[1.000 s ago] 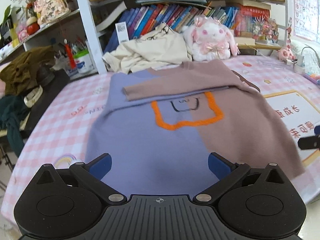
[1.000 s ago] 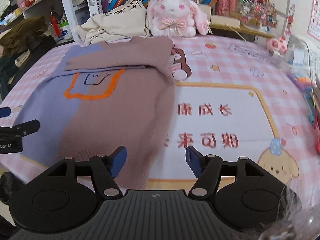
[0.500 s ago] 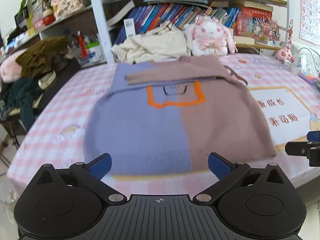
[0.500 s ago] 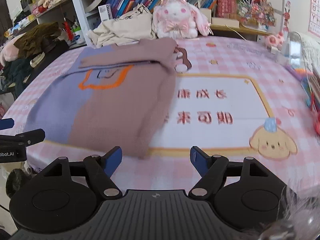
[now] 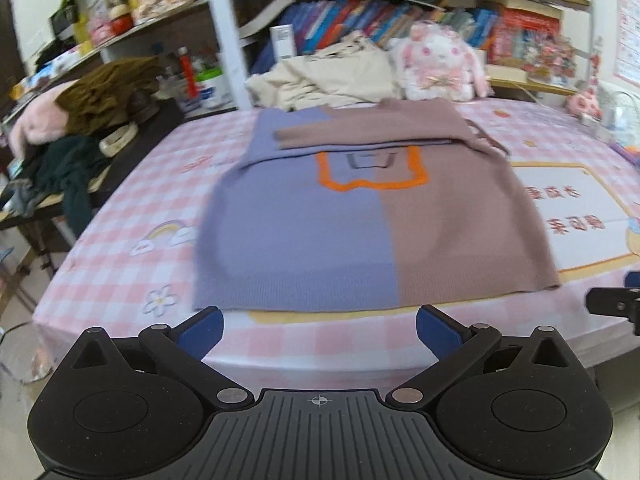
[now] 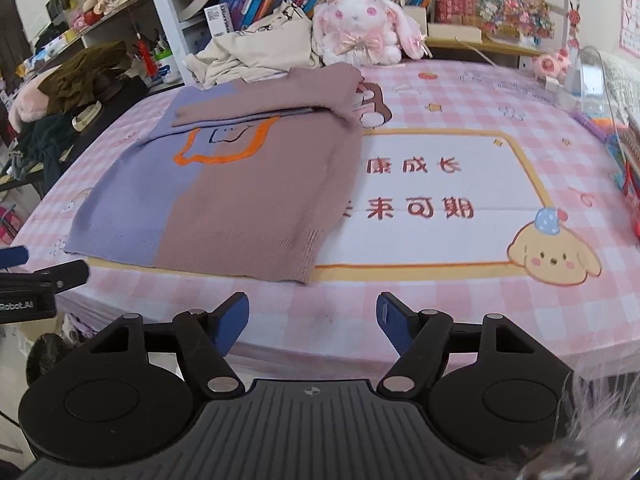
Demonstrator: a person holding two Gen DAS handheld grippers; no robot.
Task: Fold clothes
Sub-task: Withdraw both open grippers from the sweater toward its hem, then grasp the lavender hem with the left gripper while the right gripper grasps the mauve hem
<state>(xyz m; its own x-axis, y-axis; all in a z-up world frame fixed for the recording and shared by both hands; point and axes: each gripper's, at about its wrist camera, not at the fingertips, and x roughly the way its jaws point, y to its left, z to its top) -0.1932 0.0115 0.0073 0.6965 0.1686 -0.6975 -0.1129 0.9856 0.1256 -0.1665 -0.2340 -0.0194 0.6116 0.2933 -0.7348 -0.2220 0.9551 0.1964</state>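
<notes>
A knitted sweater (image 5: 340,220), half purple and half brown with an orange outline on the chest, lies flat on the pink checked table (image 5: 132,200). Its sleeves are folded across the chest. My left gripper (image 5: 319,320) is open and empty, hovering just in front of the hem at the table's near edge. In the right wrist view the sweater (image 6: 224,184) lies ahead and to the left. My right gripper (image 6: 312,308) stands near the brown hem corner, its jaws closing with nothing between them. Each gripper appears at the edge of the other's view.
A cream garment (image 5: 332,76) and a pink plush rabbit (image 6: 360,24) sit at the back of the table below bookshelves. Dark clothes (image 5: 76,148) are piled on a side stand at the left. Small items (image 6: 624,160) crowd the right edge.
Both grippers have drawn back toward the table's near edge, so the whole hem of the sweater now shows ahead of them. The sweater itself has not moved.
</notes>
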